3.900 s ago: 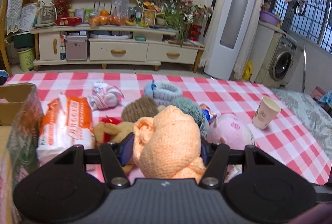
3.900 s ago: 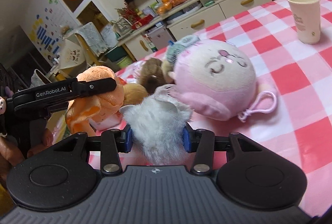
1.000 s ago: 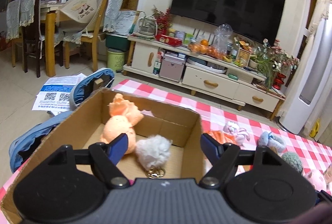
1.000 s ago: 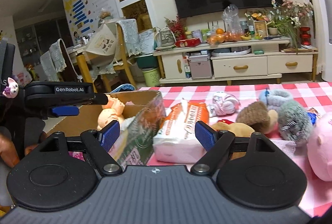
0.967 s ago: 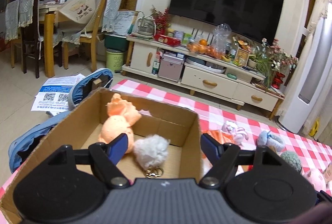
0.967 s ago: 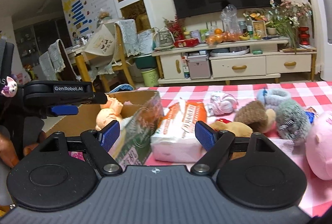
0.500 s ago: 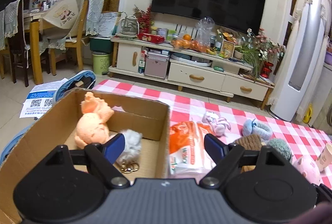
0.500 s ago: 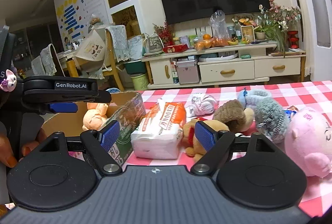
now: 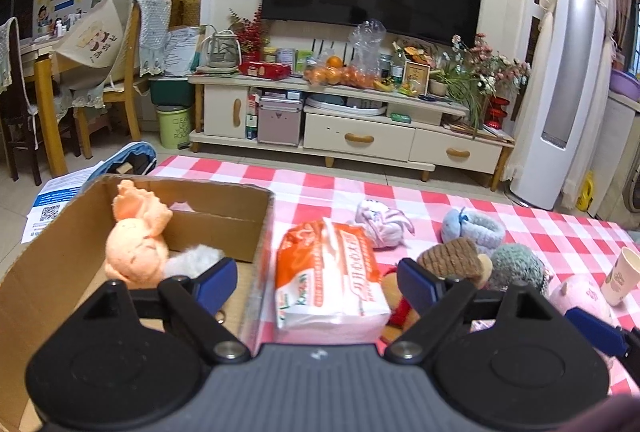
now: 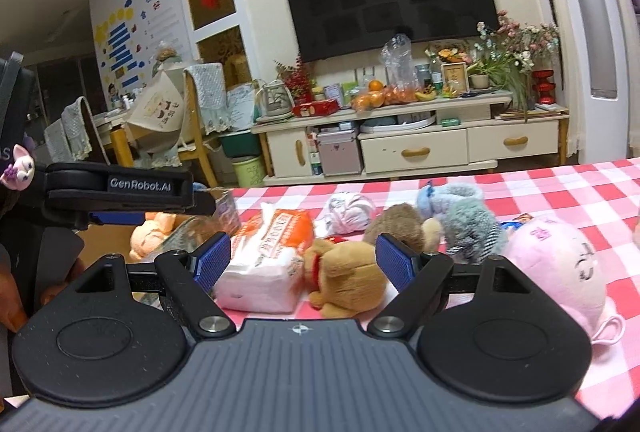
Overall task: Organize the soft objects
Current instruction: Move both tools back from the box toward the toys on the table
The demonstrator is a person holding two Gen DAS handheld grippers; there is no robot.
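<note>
2 soft toys lie inside the cardboard box (image 9: pixel 256 228) at 9 o'clock on the red-checked tablecloth (image 9: pixel 560 236): 1 orange plush (image 9: pixel 134 244) and 1 white fluffy pompom (image 9: pixel 192 261), touching each other. Outside the box, 1 tissue pack (image 9: pixel 330 272) sits just beside its right wall. Past it, toward 1 o'clock, wait 1 white-and-pink bundle (image 9: pixel 382 224), 1 blue ring-shaped plush (image 9: pixel 474 230), 1 brown knitted plush (image 9: pixel 450 258), 1 grey-green plush (image 9: pixel 516 266) and 1 pink pig plush (image 9: pixel 580 298). The right wrist view adds 1 tan teddy bear (image 10: pixel 348 274), lying against the tissue pack. 1 paper cup (image 9: pixel 622 276) stands at 3 o'clock near the table edge.

The left gripper (image 9: pixel 318 280) is empty, its jaws opening, straddling the box's right wall and the tissue pack. The right gripper (image 10: pixel 304 262) hangs wide apart and empty before the teddy bear. Bare cloth lies open at 12 o'clock, up to the table's far edge.
</note>
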